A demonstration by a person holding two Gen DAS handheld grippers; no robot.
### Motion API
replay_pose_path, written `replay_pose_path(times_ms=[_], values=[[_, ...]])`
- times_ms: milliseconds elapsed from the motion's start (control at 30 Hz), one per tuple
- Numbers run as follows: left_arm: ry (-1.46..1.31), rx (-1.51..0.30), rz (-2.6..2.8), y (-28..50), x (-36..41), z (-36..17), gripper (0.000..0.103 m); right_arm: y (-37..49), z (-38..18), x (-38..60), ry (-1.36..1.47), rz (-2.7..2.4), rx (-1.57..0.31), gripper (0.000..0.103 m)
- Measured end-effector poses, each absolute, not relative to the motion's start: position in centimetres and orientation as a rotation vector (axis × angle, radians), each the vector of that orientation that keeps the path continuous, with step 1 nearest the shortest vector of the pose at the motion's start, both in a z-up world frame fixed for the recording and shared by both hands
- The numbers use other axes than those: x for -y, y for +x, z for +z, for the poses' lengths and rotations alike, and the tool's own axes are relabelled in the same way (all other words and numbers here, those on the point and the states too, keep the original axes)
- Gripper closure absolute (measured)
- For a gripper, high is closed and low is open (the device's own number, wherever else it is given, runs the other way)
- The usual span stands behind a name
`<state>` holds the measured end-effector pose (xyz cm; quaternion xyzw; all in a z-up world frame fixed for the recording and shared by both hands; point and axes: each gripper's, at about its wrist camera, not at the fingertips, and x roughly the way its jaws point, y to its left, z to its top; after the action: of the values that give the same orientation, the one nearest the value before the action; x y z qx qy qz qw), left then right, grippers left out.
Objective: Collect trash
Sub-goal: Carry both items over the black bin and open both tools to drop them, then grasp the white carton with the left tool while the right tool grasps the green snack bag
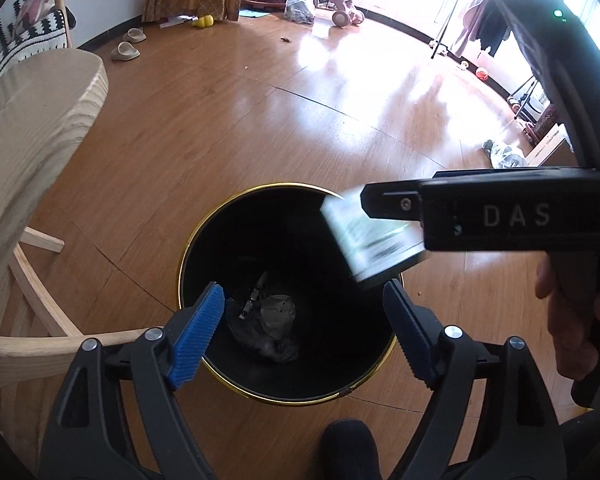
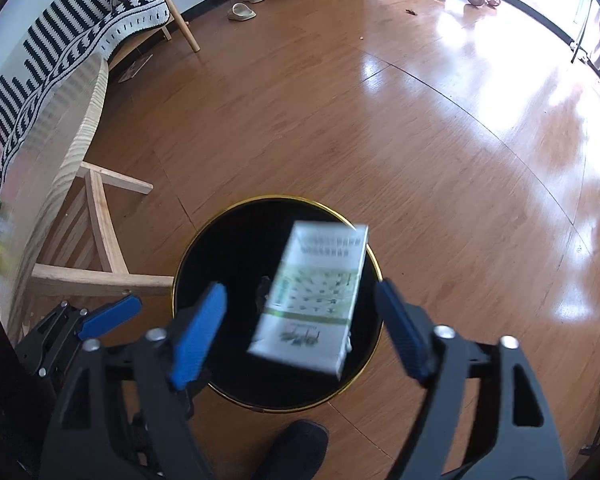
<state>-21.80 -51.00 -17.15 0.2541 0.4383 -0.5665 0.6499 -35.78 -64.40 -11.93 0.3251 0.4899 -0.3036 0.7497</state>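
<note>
Both over the bin [image 2: 374,264], black with a gold rim, on the floor [image 2: 340,120]. Right gripper [image 2: 300,320]: jaws spread, released; blurred white-green box [image 2: 312,300] loose between the pads, touching neither, above the bin mouth. Left gripper [image 1: 304,316]: jaws spread, empty. Crumpled trash [image 1: 276,320] at the bin bottom.

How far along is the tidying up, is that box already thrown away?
Nearly. Some crumpled trash already lies at the bottom of the black bin. The white and green box is blurred, apparently dropping between the open pads of the right tool, above the bin's mouth. The left tool is open and empty. Left to collect: bits on the floor, like the plastic bag.
</note>
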Motion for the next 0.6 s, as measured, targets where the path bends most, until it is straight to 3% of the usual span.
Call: replay_pose_path(times_ms=[367,600], values=[[0.522,-0.843,-1.262,-20.4,44.9,-10.1,0.008,-32.2,-6.6,61.5,0.681,-0.662,-0.958,0.013],[0.453,-0.767,-1.018,-12.8,34.6,-4.8,0.008,-22.9,-2.7,54.4,0.621,-0.492,-0.918,0.013]])
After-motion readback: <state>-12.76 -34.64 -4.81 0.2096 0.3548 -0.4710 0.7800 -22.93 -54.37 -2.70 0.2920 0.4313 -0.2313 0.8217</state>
